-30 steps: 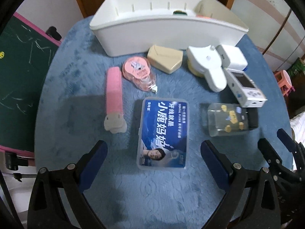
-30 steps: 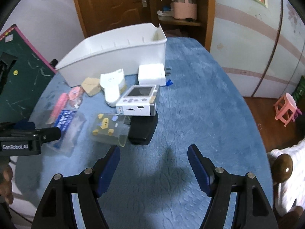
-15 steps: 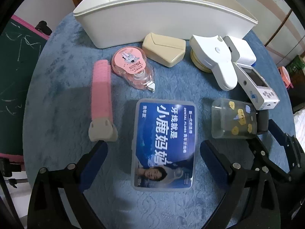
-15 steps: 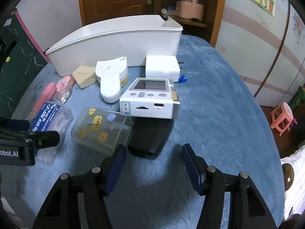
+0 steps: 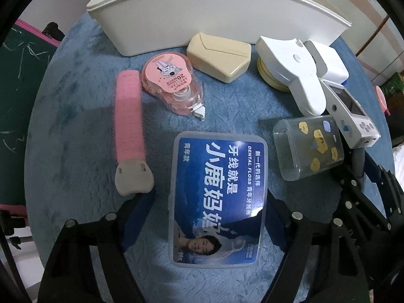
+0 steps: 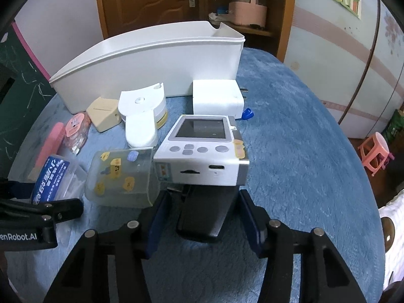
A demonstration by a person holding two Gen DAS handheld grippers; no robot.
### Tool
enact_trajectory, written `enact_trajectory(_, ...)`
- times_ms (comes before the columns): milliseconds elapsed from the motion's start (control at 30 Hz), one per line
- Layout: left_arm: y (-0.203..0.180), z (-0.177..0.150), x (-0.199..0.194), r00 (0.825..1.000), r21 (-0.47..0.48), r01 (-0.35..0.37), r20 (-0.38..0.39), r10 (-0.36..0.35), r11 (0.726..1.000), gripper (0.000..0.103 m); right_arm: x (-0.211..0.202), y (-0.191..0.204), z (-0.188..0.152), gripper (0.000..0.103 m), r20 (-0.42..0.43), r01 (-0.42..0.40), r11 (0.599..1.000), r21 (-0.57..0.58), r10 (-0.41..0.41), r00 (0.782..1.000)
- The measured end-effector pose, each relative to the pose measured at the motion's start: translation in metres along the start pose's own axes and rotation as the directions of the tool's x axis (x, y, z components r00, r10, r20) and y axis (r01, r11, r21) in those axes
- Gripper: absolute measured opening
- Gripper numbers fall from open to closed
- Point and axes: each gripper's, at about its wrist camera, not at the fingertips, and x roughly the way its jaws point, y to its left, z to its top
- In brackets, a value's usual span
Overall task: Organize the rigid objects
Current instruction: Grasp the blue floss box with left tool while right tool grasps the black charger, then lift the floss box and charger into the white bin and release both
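Both grippers have dropped in, left gripper open astride the blue-labelled clear plastic floss box, right gripper open astride the black rectangular block under the white handheld console, so squeeze square and lift slowly toward the white plastic bin.

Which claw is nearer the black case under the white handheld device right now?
Right. The right claw straddles the black case, open fingers on both sides. The left claw is open around the dental floss box, further left.
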Motion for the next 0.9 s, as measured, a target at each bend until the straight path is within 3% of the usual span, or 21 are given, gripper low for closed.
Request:
enact_trajectory(100, -0.003, -0.001, -0.003, 1.0, 0.011, 0.018, 0.014, -0.018, 1.0, 0.065, 0.0, -0.004, 0.001, 0.045, 0.0, -0.008, 1.0, 0.008, 0.008, 1.0)
enact_trajectory(433, -0.02, -0.013, -0.029, 0.997, 0.018, 0.025, 0.069, -0.026, 1.0, 0.065, -0.019, -0.014, -0.012, 0.04, -0.002, -0.048, 0.999, 0.01, 0.048, 0.999)
enact_trajectory(667, -0.035, -0.025, -0.062, 0.991, 0.018, 0.049, 0.12, -0.051, 0.999, 0.065, -0.069, -0.013, -0.015, 0.04, 0.127, -0.026, 0.998, -0.061, 0.033, 0.991)
enact_trajectory(900, -0.032, -0.017, -0.118, 0.977, 0.015, 0.046, 0.208, -0.048, 0.999, 0.065, -0.118, -0.015, 0.007, 0.04, 0.241, -0.029, 0.996, -0.08, 0.048, 0.969)
